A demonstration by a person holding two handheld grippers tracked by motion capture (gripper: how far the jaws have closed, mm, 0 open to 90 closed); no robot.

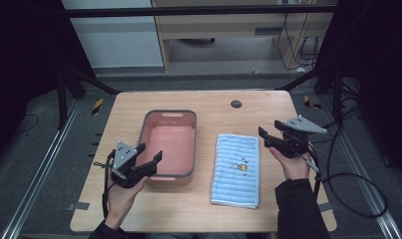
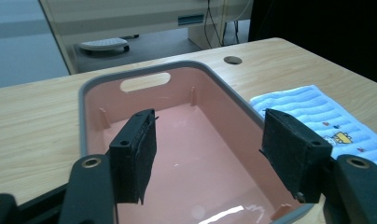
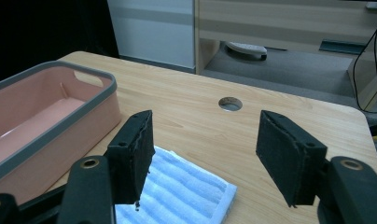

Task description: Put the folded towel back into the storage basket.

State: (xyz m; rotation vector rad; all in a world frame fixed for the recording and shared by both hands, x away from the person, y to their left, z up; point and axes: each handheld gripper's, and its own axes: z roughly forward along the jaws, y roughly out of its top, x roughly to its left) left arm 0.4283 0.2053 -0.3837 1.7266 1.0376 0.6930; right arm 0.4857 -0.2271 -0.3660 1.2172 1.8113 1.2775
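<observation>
A pink bin with a grey rim (image 1: 145, 121) (image 2: 84, 88) (image 3: 101, 93) sits left of the table's middle, with nothing inside it. To its right lies a folded light-blue towel (image 1: 237, 169) (image 2: 317, 109) (image 3: 177, 191) with a small cartoon print. My left gripper (image 1: 148, 154) (image 2: 210, 154) hovers open over the bin's near left corner. My right gripper (image 1: 266, 137) (image 3: 210, 158) is open just past the towel's far right corner, with nothing between its pads.
A round cable hole (image 1: 236, 104) (image 2: 232, 59) (image 3: 230, 103) sits in the wooden tabletop (image 1: 214, 102) near its far edge. Black cables (image 1: 353, 179) trail off the table's right side. Dark frame bars and a cabinet stand beyond the table.
</observation>
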